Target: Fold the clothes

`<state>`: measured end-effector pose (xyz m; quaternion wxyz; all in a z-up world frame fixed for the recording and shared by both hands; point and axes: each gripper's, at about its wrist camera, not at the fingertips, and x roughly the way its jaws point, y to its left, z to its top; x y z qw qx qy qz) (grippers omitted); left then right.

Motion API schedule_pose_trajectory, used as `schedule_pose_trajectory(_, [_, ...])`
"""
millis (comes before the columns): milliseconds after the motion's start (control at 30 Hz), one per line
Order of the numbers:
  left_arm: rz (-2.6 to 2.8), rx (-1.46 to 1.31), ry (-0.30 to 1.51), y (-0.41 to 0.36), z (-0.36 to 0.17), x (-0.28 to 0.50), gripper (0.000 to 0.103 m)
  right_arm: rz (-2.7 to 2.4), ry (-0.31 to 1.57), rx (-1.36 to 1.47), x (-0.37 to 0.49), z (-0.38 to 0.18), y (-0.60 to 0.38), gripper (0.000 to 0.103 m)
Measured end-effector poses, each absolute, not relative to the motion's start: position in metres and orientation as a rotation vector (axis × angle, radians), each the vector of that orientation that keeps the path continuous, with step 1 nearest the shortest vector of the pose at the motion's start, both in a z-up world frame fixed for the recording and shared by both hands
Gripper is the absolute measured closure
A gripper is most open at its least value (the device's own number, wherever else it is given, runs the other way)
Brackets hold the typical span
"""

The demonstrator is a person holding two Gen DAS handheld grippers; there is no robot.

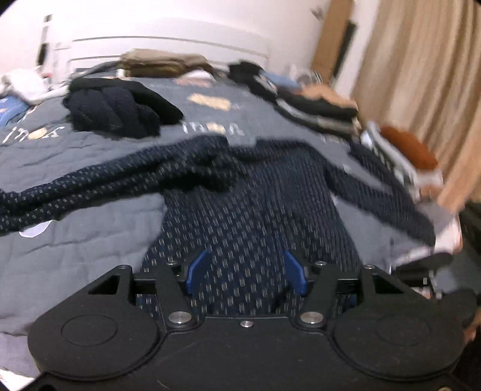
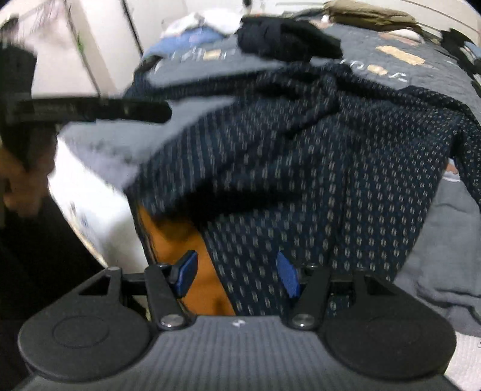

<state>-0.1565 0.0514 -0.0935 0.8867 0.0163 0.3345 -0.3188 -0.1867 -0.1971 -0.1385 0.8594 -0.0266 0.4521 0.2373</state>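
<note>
A navy knit sweater [image 1: 249, 195] with small pale dashes lies spread on the grey quilt [image 1: 75, 240], one sleeve stretched left and the other right. My left gripper [image 1: 246, 270] hovers over the hem, its blue pads [image 1: 197, 270] wide apart and pressing on nothing. In the right wrist view the sweater [image 2: 300, 165] drapes toward the bed's near edge. My right gripper [image 2: 237, 273] stands open there, with the fabric's edge running between its pads and an orange surface [image 2: 204, 279] below. A hand [image 2: 24, 174] holds the other gripper at the left.
A bundled dark knit garment [image 1: 114, 111] sits further back on the bed. Folded clothes [image 1: 318, 111] are stacked at the right side, olive clothing [image 1: 162, 63] by the headboard. A beige curtain [image 1: 421, 75] hangs on the right. White and blue laundry [image 2: 195, 27] lies at the far corner.
</note>
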Motion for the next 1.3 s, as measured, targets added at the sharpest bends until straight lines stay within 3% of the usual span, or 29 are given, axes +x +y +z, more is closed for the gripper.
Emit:
schedule_pose_trajectory(200, [-0.649,0.063,0.713,0.058,-0.098,-0.165,0.047,0.465,1.010,-0.239,-0.196,-0.170,-0.188,0.046])
schedule_pose_trajectory(300, [-0.634,0.065,0.720,0.061,-0.100,-0.166,0.046,0.442,1.001,-0.288,-0.203,-0.178,-0.194,0.067])
schedule_pose_trajectory(333, [-0.633,0.075,0.723,0.062,-0.101,-0.166,0.046,0.435,0.992,-0.287,-0.206,-0.177,-0.197,0.088])
schedule_pose_trajectory(367, [-0.631,0.086,0.727,0.062,-0.102,-0.167,0.046,0.421,0.989,-0.280,-0.207,-0.175,-0.202,0.096])
schedule_pose_trajectory(633, [-0.636,0.170,0.751,0.069,-0.102,-0.170,0.046,0.279,0.894,-0.174,-0.239,-0.100,-0.275,0.097])
schedule_pose_trajectory(767, [-0.679,0.241,0.758,0.064,-0.105,-0.176,0.036,0.202,0.834,-0.133,-0.266,-0.061,-0.311,0.098])
schedule_pose_trajectory(1000, [-0.731,0.359,0.775,0.047,-0.124,-0.184,0.035,0.177,0.940,-0.118,-0.275,-0.090,-0.329,0.098])
schedule_pose_trajectory(1300, [-0.783,0.666,0.665,-0.008,-0.162,-0.203,0.035,0.172,0.864,-0.048,-0.276,-0.073,-0.333,0.098])
